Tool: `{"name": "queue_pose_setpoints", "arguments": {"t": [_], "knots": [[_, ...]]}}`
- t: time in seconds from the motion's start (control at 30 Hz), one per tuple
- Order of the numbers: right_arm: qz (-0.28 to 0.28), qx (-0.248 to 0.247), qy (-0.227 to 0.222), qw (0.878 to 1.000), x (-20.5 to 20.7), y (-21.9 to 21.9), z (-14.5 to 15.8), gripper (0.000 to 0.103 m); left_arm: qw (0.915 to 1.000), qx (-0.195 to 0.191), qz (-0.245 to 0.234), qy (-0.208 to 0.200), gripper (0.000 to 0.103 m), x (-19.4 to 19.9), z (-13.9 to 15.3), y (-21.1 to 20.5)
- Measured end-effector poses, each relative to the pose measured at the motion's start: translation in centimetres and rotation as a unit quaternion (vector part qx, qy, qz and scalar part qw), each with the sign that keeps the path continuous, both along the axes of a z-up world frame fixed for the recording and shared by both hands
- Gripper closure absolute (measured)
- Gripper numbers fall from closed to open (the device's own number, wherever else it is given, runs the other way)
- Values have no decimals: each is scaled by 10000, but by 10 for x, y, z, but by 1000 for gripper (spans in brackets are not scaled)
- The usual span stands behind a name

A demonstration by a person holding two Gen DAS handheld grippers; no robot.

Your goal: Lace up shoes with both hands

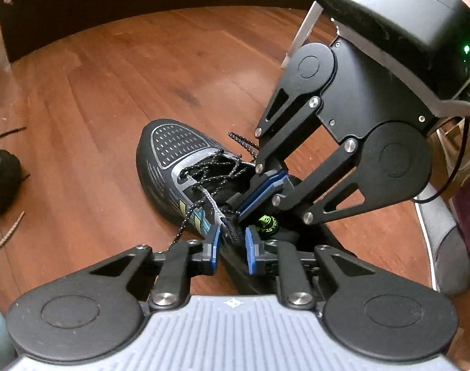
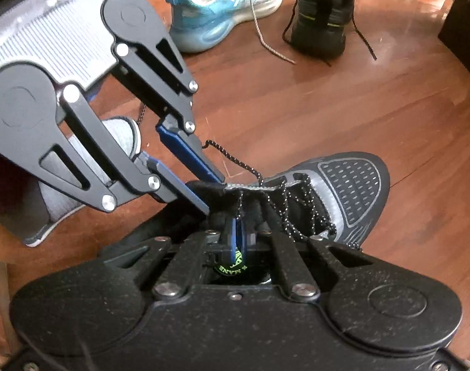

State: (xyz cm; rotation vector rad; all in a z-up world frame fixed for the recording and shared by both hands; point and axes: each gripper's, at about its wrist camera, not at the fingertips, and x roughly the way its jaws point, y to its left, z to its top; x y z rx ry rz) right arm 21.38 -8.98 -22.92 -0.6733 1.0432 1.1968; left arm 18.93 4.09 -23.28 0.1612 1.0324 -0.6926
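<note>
Left wrist view shows the left gripper [image 1: 231, 244] lowest in the picture, its blue pads [image 1: 215, 241] a narrow gap apart around the collar edge of a black shoe [image 1: 170, 160]; I cannot tell whether they press on it or on the lace. From the right wrist view, this same gripper comes in from the left, its pads [image 2: 185, 151] close either side of the shoe's black collar where it meets the grey eyelet strip [image 2: 250, 187]. The right gripper [image 2: 237, 238] is shut, its pads tight together low in the shoe's mouth over the tongue; whether lace or cloth is pinched there is hidden. In the left wrist view it reaches down from the upper right, pads [image 1: 262, 191] flat against each other just above a green logo [image 1: 267, 225] inside the shoe. The speckled black lace [image 1: 216, 167] crosses loosely over the tongue, with one free end [image 1: 244, 143] lying past the eyelets toward the floor. The shoe lies on a brown wooden floor [image 1: 111, 77], toe pointing away from both tools. Farther off in the right wrist view stand a white and blue shoe [image 2: 225, 12] and another black shoe [image 2: 324, 15], well apart, each with loose laces
</note>
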Motion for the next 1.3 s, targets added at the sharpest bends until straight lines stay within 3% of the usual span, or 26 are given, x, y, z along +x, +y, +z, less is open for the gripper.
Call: {"name": "queue_pose_setpoints", "arguments": {"t": [0.7, 1.07, 1.2, 1.27, 1.3], "knots": [[-44, 17, -111, 9999, 1, -1, 1, 100, 9999, -62, 14, 94, 87, -8, 1, -2], [-168, 262, -266, 9992, 1, 1, 10, 100, 9998, -58, -35, 161, 87, -3, 1, -1], [-176, 279, -279, 9991, 0, 2, 9, 100, 9969, -549, 396, 408, 86, -3, 8, 21], [-181, 287, -286, 9990, -1, 2, 9, 100, 9886, -1033, 903, 617, 86, -3, 6, 40], [-183, 291, -289, 9990, -1, 2, 8, 100, 9801, -1323, 1273, 760, 86, -3, 0, 51]]}}
